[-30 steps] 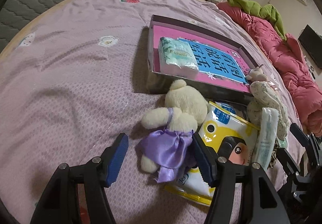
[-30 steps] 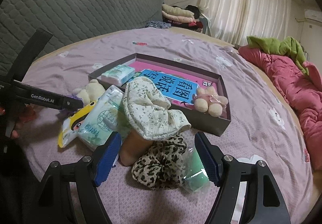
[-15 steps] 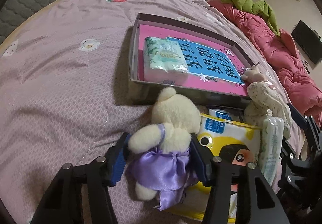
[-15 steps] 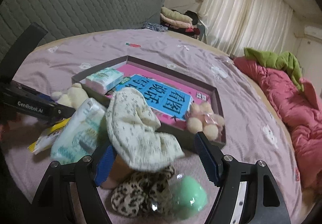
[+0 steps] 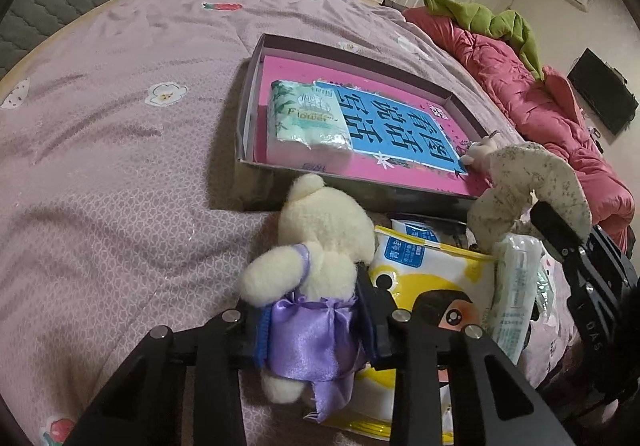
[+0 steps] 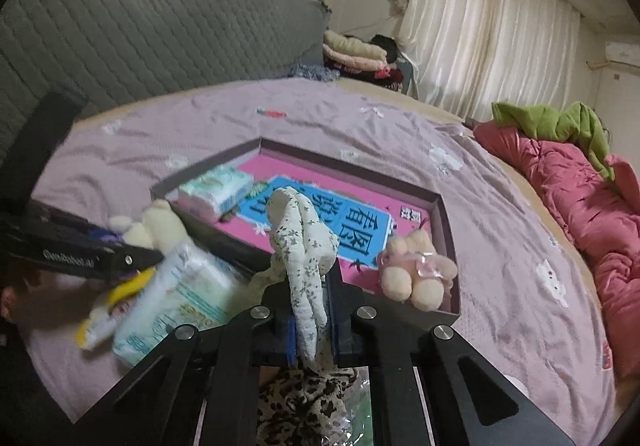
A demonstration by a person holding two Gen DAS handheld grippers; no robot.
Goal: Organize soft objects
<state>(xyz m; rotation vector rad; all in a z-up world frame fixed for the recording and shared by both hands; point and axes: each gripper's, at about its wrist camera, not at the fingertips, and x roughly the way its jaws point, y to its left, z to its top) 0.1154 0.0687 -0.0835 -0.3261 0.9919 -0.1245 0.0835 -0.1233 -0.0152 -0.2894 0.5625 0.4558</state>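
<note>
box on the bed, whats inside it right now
Inside the box lie a tissue pack, a small pink plush in one corner, and a pink and blue printed sheet beneath both. What lies under that sheet is covered.

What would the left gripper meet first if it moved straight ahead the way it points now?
Probably the box: its near wall lies just beyond the cream bear on which the left gripper is closing. Depth is uncertain.
</note>
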